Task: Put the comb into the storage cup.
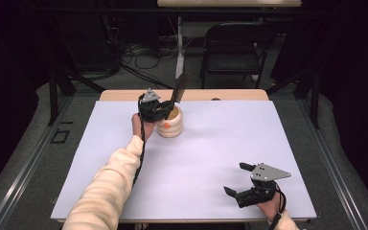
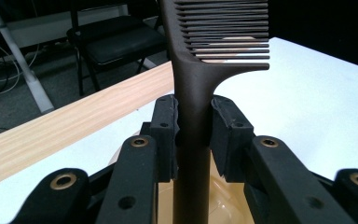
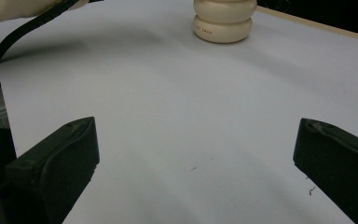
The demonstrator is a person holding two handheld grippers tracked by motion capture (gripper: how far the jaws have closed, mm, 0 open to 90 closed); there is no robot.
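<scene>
A: How far along does this look?

B: Partway, I'd judge. The left claw (image 1: 165,111), upper centre of the high view, is clenched on the handle of the dark brown plastic wide-tooth comb (image 2: 200,70). The comb stands upright, its handle end down inside the cream ribbed ceramic holder (image 1: 171,123) on the white table (image 1: 211,158).

A: So is it going in or coming out?

B: I cannot tell. Either way the comb is not let go yet, and that is what's left.

A: And the other hand?

B: The right claw (image 1: 235,178), lower right of the high view, is spread wide with nothing between its jaws, resting low over the table well apart from the holder.
</scene>
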